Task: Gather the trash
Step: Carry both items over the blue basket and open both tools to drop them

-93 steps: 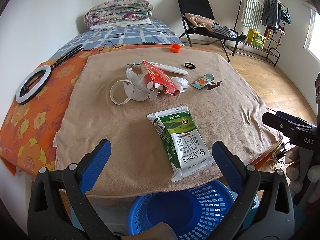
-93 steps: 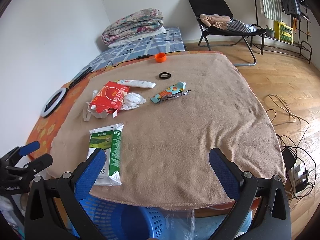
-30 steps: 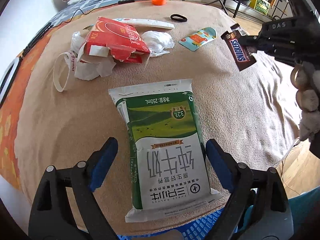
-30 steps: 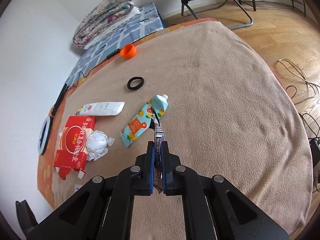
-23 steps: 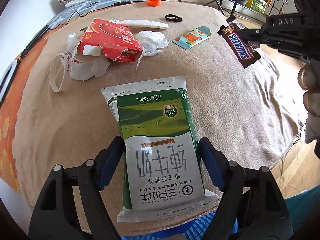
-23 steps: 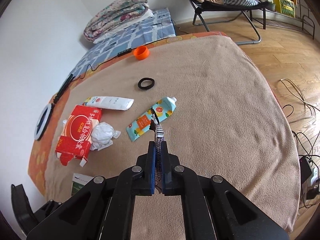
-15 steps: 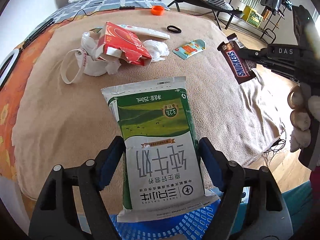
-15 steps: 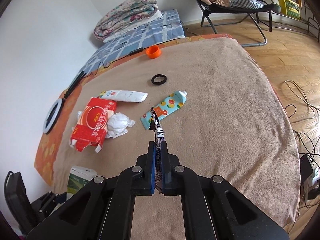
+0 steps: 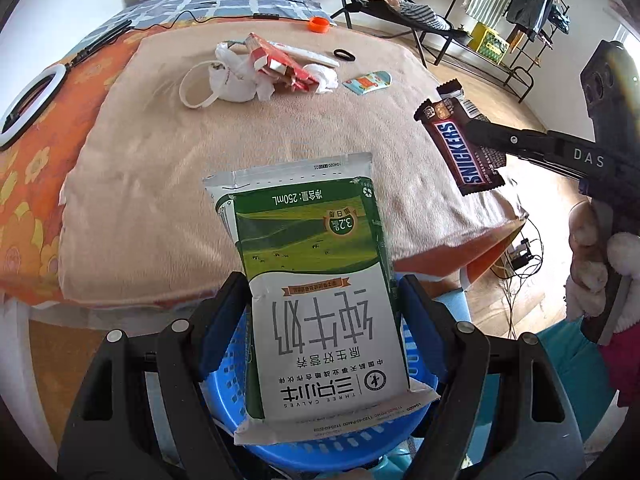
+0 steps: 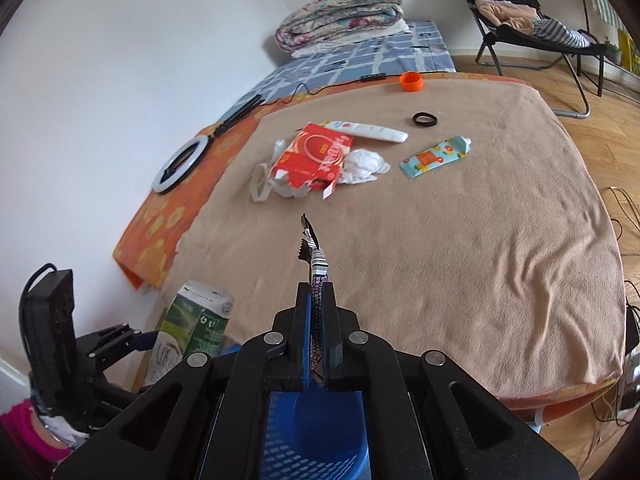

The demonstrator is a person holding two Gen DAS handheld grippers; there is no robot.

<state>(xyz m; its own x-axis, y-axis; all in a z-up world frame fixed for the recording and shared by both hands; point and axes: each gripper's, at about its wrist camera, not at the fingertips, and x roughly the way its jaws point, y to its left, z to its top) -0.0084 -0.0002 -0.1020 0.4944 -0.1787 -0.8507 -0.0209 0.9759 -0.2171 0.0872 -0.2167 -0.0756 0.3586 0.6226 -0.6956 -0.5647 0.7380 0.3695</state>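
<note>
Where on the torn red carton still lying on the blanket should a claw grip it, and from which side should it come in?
Grip the red carton across its torn, open end nearest the blanket's front edge, coming from above. It lies flat, so its broad face gives no hold, while the ragged flaps there stand up thin enough to pinch. A crumpled tissue touches its right side, so keep left of that.

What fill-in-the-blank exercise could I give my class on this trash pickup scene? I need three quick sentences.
1. The left hand-held gripper holds a green and white ____ pouch.
2. The right hand-held gripper is shut on a ____ wrapper.
3. Below both grippers sits a ____ basket.

Missing words: milk; Snickers; blue
</note>
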